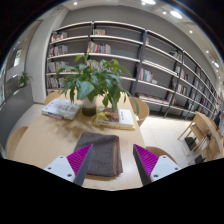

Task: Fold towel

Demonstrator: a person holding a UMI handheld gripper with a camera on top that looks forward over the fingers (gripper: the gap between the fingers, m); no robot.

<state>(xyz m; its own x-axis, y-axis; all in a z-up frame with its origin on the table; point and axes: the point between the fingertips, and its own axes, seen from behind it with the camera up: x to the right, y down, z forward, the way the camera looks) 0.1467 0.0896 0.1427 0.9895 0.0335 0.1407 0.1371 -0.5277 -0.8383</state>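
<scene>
My tongs (112, 165), two pale, whitish fingers rising from below, each faced with a bright magenta pad (80, 158) on its inner side, pads wedge-shaped, tapering towards the tips

Gripper status: fingers apart, nothing clamped.
My gripper (113, 160) is held level and pointing forward. Its two fingers stand wide apart, with the magenta pads (80, 158) on their inner faces both exposed. Neither pad presses against anything.
</scene>
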